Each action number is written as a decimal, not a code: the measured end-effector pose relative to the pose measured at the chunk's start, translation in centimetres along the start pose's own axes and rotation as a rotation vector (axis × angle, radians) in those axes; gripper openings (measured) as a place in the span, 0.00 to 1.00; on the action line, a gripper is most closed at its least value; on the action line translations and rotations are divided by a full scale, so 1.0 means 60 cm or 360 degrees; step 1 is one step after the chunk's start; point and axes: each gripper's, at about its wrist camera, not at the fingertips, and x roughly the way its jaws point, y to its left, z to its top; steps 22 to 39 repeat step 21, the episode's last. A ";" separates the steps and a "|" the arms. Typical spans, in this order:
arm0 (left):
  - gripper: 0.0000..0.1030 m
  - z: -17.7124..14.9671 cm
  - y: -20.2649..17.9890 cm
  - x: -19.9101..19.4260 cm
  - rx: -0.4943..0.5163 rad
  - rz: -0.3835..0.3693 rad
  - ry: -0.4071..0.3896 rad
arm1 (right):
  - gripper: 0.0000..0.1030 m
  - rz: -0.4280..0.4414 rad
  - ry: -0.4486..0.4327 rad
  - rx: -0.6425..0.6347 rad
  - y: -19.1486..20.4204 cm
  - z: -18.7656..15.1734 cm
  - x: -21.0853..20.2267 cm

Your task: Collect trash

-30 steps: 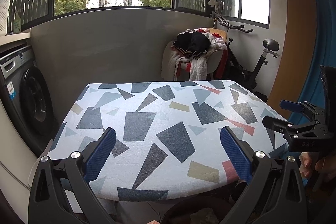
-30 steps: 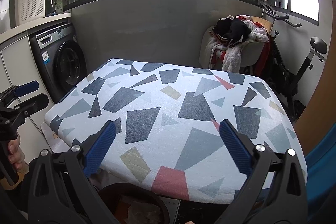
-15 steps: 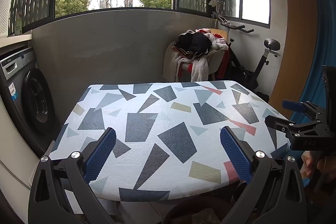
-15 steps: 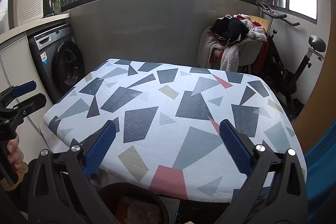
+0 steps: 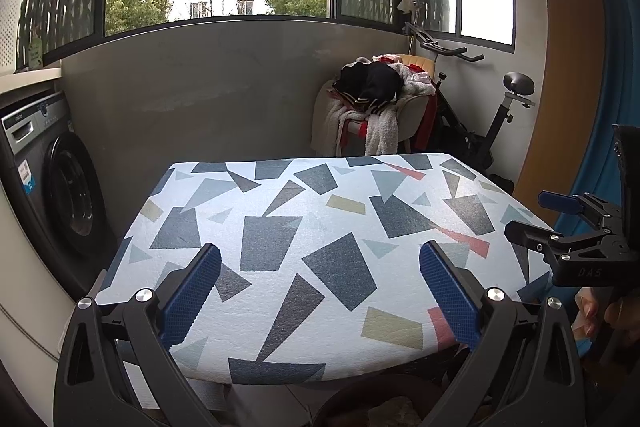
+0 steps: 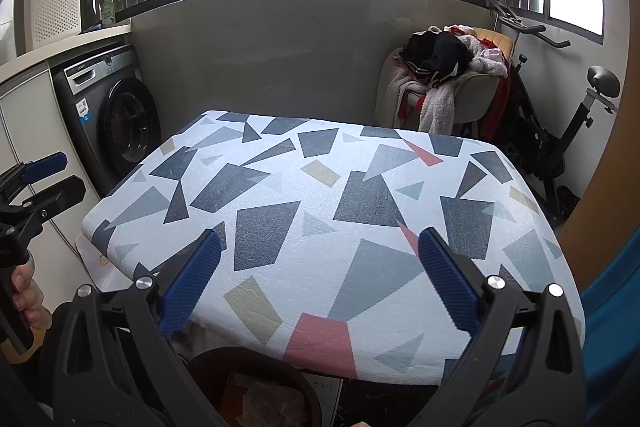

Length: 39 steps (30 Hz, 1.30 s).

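A table with a white cloth printed with grey, blue, yellow and red shapes fills both views; it also shows in the right wrist view. A dark round bin with crumpled paper inside sits below the table's near edge; its rim also shows in the left wrist view. My left gripper is open and empty above the near edge. My right gripper is open and empty too. Each gripper shows at the side of the other's view: the right gripper, the left gripper.
A washing machine stands at the left. A chair piled with clothes and an exercise bike stand behind the table at the right. A low grey wall under windows runs along the back.
Both grippers have drawn back and risen slightly; the table looks a little further away. Both stay open and empty.
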 end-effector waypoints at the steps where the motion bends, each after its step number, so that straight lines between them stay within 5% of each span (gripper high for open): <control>1: 0.94 0.000 -0.001 0.000 0.0002 0.0003 0.0000 | 0.94 0.0000 0.0001 0.0001 0.000 0.000 0.000; 39: 0.94 -0.003 -0.006 -0.001 0.0032 0.0014 0.0013 | 0.94 -0.0006 0.0004 0.0005 -0.006 -0.009 0.000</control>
